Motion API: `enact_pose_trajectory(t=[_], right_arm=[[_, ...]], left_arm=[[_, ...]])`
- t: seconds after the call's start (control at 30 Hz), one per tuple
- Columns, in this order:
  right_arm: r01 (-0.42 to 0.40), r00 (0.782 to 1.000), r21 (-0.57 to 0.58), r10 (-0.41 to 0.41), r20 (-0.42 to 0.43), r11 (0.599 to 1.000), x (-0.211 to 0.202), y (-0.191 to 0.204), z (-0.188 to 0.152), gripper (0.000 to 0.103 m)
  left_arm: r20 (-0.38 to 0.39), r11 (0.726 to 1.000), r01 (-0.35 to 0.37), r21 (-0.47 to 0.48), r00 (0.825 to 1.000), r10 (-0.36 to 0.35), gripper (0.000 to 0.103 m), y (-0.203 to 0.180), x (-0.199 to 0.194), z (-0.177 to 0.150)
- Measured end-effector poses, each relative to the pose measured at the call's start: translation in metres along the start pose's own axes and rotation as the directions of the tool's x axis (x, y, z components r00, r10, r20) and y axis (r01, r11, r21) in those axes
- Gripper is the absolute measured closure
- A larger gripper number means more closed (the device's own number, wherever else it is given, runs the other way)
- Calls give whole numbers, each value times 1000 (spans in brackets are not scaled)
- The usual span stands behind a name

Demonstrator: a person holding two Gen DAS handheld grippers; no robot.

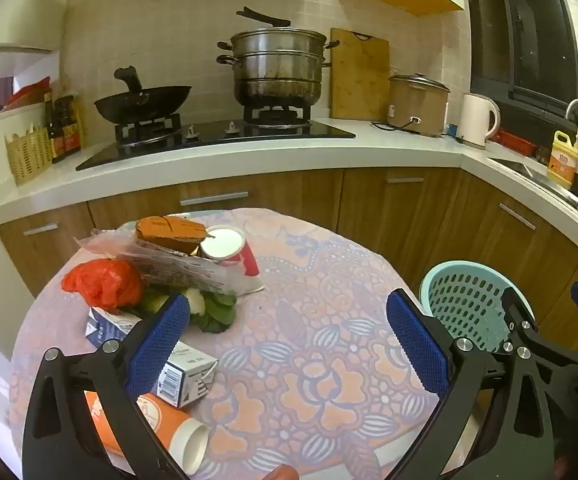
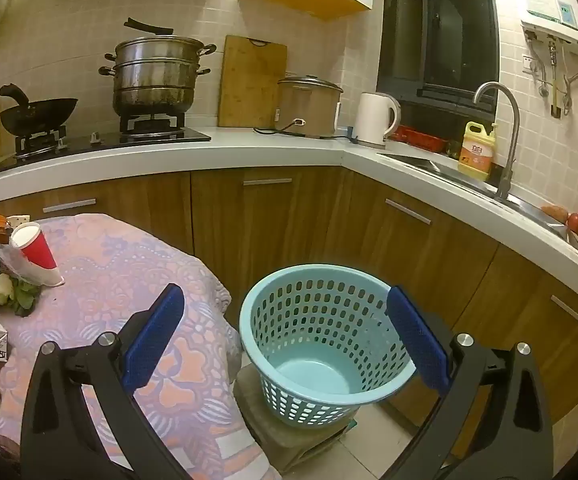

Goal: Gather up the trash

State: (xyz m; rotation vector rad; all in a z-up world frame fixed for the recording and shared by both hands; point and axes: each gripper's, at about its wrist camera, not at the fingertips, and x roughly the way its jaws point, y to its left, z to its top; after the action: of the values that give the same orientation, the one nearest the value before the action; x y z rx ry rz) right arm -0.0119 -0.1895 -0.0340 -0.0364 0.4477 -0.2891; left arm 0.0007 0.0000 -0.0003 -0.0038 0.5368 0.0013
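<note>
Trash lies on the left of a round table with a floral cloth [image 1: 309, 360]: a red plastic bag [image 1: 103, 282], a red paper cup on its side [image 1: 231, 250], a brown food box [image 1: 171, 232] on a clear wrapper, vegetable scraps [image 1: 209, 310], a small white carton [image 1: 187, 374] and an orange-and-white cup [image 1: 169, 428]. A light blue perforated basket [image 2: 325, 340] stands empty on a low stool right of the table. My left gripper [image 1: 289, 344] is open and empty above the table. My right gripper [image 2: 285, 336] is open and empty, over the basket's left rim.
A kitchen counter [image 1: 225, 156] runs behind with a wok, a steamer pot, a cutting board, a rice cooker and a kettle. A sink with a tap [image 2: 501, 136] and a yellow bottle are at the right. Wooden cabinets [image 2: 273, 224] stand close behind the table and basket.
</note>
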Motion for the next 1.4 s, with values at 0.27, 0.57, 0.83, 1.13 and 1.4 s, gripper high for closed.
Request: enact_pose_trajectory(t=[0.27, 0.57, 0.83, 1.13, 1.4], right_arm=[[-11, 1000, -3, 11, -22, 1000, 3, -1, -2, 7], [15, 1000, 4, -15, -21, 1000, 2, -9, -1, 7], [8, 1000, 7, -8, -26, 1000, 1, -10, 0, 7], [-2, 1000, 12, 2, -24, 1000, 1, -7, -4, 7], [-9, 1000, 17, 10, -22, 1000, 0, -7, -3, 7]], left_arm=[[2, 1000, -4, -5, 1000, 4, 7, -3, -1, -1], [-7, 1000, 12, 4, 1000, -12, 7, -5, -2, 0], [-2, 1000, 9, -2, 1000, -9, 7, -2, -3, 1], [3, 1000, 11, -4, 1000, -11, 7, -3, -5, 2], [7, 1000, 11, -4, 1000, -11, 7, -2, -6, 3]])
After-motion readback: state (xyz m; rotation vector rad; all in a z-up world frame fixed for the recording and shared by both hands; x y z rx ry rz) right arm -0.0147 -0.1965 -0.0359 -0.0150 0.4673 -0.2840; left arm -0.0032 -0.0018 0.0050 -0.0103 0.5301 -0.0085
